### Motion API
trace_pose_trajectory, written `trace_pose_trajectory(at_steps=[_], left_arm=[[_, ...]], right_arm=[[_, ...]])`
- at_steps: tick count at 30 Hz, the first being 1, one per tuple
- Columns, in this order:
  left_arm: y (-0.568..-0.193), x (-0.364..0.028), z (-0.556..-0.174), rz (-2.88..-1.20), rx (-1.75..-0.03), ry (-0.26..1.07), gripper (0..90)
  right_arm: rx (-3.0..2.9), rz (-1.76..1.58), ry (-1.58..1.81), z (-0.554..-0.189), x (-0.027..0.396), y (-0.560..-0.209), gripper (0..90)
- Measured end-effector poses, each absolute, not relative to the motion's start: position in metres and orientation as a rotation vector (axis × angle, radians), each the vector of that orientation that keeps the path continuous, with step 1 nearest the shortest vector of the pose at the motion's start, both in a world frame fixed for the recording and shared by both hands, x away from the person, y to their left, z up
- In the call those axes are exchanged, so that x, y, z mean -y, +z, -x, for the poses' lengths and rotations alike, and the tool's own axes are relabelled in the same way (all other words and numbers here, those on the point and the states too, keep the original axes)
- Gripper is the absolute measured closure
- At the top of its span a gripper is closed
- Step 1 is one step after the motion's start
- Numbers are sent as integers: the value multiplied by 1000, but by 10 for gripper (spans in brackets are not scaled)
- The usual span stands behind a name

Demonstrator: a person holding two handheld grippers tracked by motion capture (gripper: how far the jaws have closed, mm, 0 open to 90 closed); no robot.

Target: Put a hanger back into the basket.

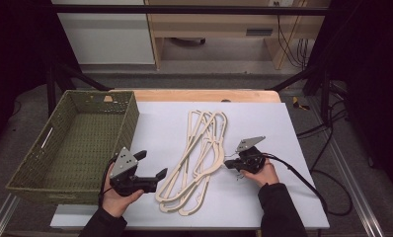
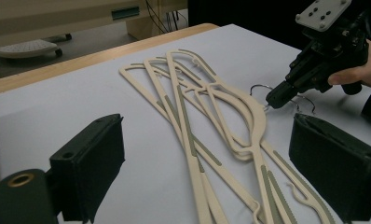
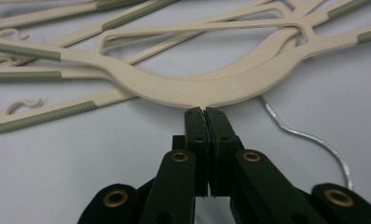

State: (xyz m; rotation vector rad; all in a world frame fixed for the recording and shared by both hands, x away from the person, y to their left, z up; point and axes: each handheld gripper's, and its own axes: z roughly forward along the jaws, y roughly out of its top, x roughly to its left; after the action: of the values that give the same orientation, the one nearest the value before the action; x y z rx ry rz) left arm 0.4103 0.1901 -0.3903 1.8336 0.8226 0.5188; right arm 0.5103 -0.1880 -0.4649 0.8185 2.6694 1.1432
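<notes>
On the white table (image 1: 263, 197), hangers (image 1: 199, 153) touch the closed right claw's (image 1: 228, 163) tip.

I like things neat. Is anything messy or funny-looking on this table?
Yes, the cream hangers lie in a crisscrossed heap on the white sheet, tangled rather than stacked. The right tongs are shut at the neck of the top one, by its metal hook. The green basket sits straight.

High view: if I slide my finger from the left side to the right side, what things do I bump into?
Green woven basket → left gripper, jaws open → pile of cream clothes hangers → right gripper, shut at the hangers' metal hooks → its black cable.
</notes>
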Motion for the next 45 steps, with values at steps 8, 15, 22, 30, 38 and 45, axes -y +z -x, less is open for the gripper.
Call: trace_pose_trajectory(at_steps=[8, 15, 22, 30, 38, 45], left_arm=[[-393, -186, -410, -1848, -816, 517, 103], [-394, -184, -410, -1853, -813, 515, 104], [-395, -175, -410, -1878, -794, 511, 105], [-393, -138, -413, -1965, -731, 487, 117], [-405, -74, -437, -2129, -678, 412, 159], [-429, -34, -455, -2261, -662, 409, 260]], right_arm=[[-2626, -837, 1162, -499, 183, -474, 844], [-2618, -791, 1162, -498, 182, -478, 888], [-2602, -783, 1182, -495, 186, -463, 892], [-2572, -772, 1140, -484, 181, -436, 892], [-2584, -748, 1094, -478, 173, -423, 892], [-2585, -726, 1091, -475, 169, -417, 892]])
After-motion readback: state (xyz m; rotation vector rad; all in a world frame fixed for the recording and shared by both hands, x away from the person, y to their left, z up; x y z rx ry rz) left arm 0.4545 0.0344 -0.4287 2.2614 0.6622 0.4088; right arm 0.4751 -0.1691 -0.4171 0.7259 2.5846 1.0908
